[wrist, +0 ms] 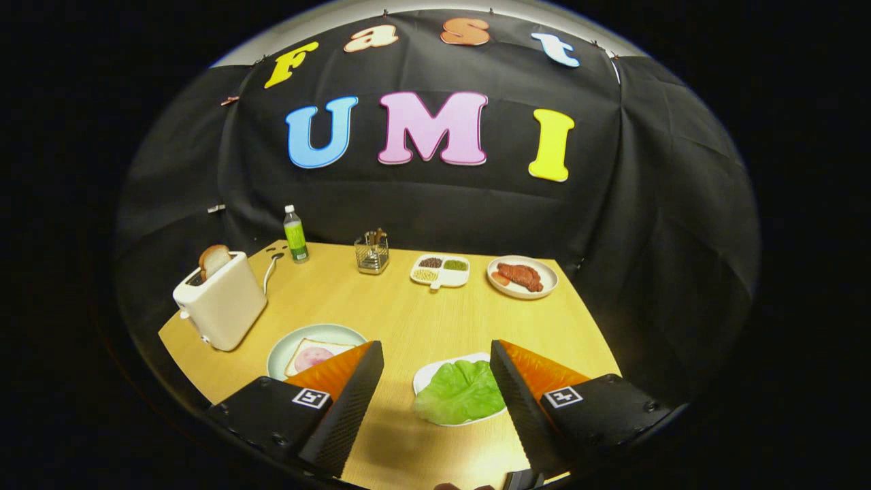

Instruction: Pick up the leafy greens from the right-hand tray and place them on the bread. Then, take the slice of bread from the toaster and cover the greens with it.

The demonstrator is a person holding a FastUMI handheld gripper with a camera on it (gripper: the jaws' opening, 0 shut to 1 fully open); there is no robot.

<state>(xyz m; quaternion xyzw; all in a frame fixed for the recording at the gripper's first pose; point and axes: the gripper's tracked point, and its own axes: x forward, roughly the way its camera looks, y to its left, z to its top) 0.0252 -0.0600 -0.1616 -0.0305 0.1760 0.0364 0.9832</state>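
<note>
Wide apart stand the two fingers of the gripper (435,354), and they hold nothing. They hang over the wooden table (408,320). Between the fingers, close to the right one, lie the leafy greens (459,393) on a white tray (427,373). Just past the left finger sits a pale plate (282,350) with a slice of bread (320,355) on it, and a pink round of ham lies on that bread. Left of the plate stands a white toaster (221,303) with another slice of bread (214,260) poking out of the top. Farther back are a green bottle (295,235), a wire holder (372,254), a small dish with parts (440,270) and a plate of meat (522,277).
</note>
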